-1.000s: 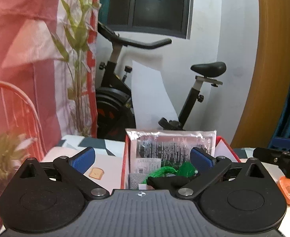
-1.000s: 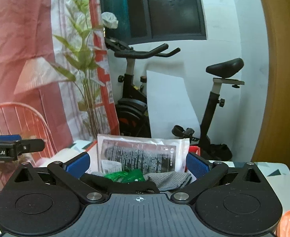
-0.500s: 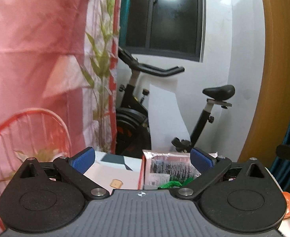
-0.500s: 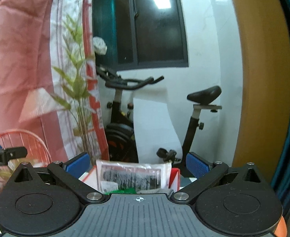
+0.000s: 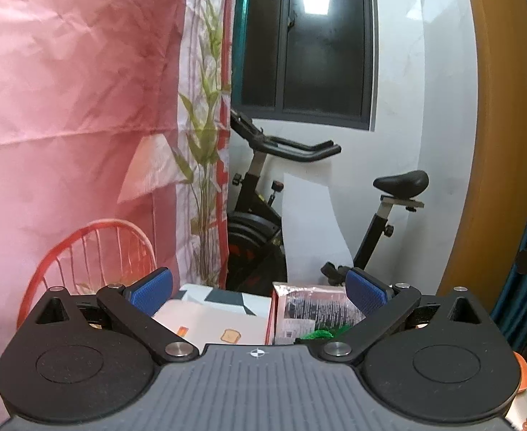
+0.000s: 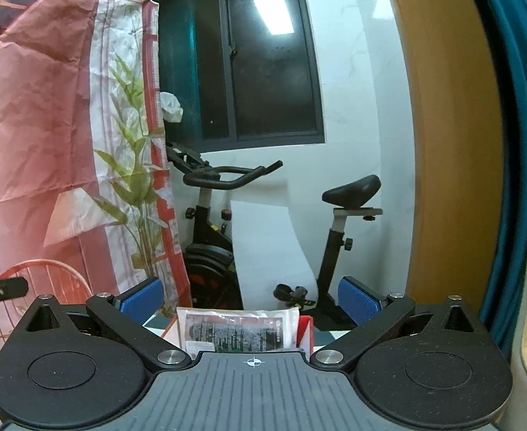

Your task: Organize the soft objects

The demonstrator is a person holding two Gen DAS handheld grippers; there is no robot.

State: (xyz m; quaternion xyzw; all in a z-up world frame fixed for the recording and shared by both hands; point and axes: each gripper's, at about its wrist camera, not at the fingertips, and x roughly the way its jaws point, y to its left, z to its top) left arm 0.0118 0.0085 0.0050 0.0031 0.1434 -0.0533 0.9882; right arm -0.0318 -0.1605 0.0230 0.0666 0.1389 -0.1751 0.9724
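A red box (image 5: 271, 318) stands low in the left wrist view, holding a clear printed packet (image 5: 312, 309) and a green soft item (image 5: 321, 334). My left gripper (image 5: 260, 292) is open and empty, raised above and in front of the box. In the right wrist view the same packet (image 6: 238, 328) and the red box's edge (image 6: 306, 330) show just over the gripper body. My right gripper (image 6: 251, 296) is open and empty, also raised and tilted up. The rest of the box's contents are hidden.
A white table (image 5: 209, 319) with a toast print lies left of the box. A red wire chair (image 5: 94, 251), a pink curtain (image 5: 65, 107), a plant (image 5: 202, 165) and an exercise bike (image 5: 299, 215) stand behind. An orange door frame (image 6: 450, 143) is at the right.
Both grippers have lifted and tilted upward, away from the box. The box and its soft items have sunk low in both views; the grey cloth is out of sight.
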